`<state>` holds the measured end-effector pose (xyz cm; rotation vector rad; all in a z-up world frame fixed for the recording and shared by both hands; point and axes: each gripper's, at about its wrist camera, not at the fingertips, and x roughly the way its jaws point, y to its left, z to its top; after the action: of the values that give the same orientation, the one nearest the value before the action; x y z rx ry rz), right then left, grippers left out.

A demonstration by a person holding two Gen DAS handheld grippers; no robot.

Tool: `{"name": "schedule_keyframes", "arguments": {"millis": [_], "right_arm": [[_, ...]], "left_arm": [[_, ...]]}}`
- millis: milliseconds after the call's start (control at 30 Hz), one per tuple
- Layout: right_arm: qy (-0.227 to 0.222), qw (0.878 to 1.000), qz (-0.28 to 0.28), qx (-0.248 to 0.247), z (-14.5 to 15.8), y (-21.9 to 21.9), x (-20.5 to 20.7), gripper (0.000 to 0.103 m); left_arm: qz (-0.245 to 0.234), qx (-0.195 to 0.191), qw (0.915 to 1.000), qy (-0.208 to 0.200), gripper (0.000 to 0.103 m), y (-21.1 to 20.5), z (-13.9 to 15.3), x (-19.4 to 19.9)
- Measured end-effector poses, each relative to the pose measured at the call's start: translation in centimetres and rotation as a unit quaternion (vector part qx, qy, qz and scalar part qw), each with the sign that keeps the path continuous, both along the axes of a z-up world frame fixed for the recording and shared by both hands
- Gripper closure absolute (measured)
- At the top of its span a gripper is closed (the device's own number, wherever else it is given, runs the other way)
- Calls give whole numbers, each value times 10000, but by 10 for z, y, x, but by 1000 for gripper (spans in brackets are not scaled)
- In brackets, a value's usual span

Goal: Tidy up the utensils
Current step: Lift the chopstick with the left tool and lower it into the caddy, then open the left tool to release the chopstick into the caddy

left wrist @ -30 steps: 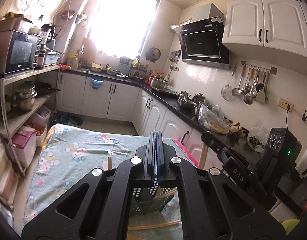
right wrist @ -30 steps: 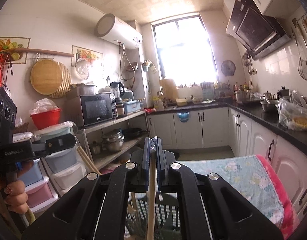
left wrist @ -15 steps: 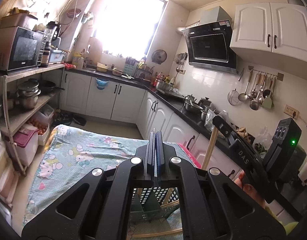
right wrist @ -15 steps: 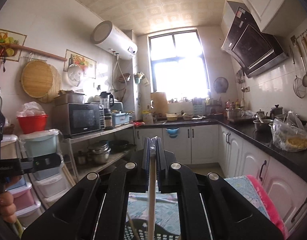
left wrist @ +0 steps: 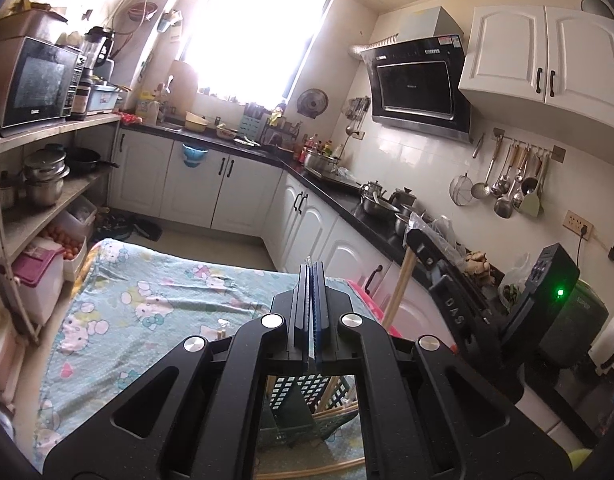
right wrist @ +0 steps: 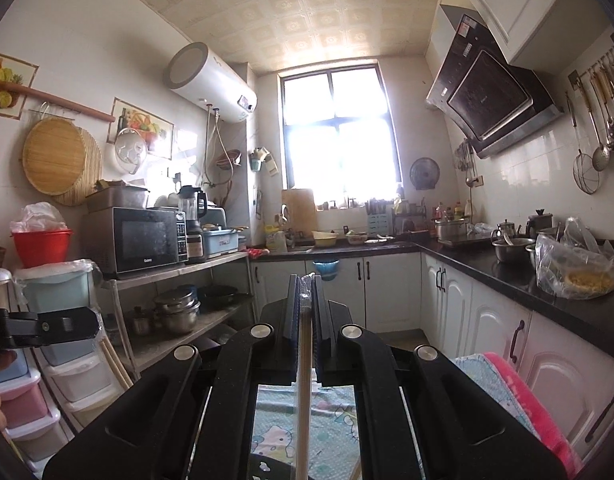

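Note:
My right gripper [right wrist: 306, 280] is shut on a long wooden stick-like utensil [right wrist: 303, 392] wrapped in clear plastic, held upright above the table. It also shows in the left wrist view [left wrist: 399, 292], clamped in the right gripper [left wrist: 421, 246]. My left gripper [left wrist: 313, 270] is shut with nothing visible between its jaws. It hovers above a dark green slotted utensil basket [left wrist: 303, 408] that holds several wooden sticks [left wrist: 335, 410]. The left gripper's tip shows at the left edge of the right wrist view [right wrist: 59, 326].
A table with a light blue cartoon-print cloth [left wrist: 147, 300] lies below both grippers. A wooden stick [left wrist: 327, 470] lies on it near the basket. White cabinets and a black counter [left wrist: 347, 200] run along the right. Metal shelves [left wrist: 47, 200] stand at the left.
The right gripper has lifted the stick higher, and the basket has dropped out of its view. The left wrist view has tilted up and back a little; its jaws stay shut.

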<state>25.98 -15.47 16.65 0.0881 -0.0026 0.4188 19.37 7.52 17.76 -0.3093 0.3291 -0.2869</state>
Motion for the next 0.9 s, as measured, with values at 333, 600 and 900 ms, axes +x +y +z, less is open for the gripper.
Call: {"name": "schedule_keyframes", "arguments": {"millis": [333, 600, 900], "right_arm": [[133, 9998, -160, -30, -22, 5, 10, 97], [289, 9993, -235, -3, -37, 10, 15, 97], [312, 9990, -318, -105, -47, 17, 15, 97]], "left_arm": [[-137, 116, 9994, 300, 103, -12, -23, 20], [-121, 385, 9975, 587, 103, -18, -46, 31], [-83, 603, 9949, 810, 103, -18, -68, 36]]}}
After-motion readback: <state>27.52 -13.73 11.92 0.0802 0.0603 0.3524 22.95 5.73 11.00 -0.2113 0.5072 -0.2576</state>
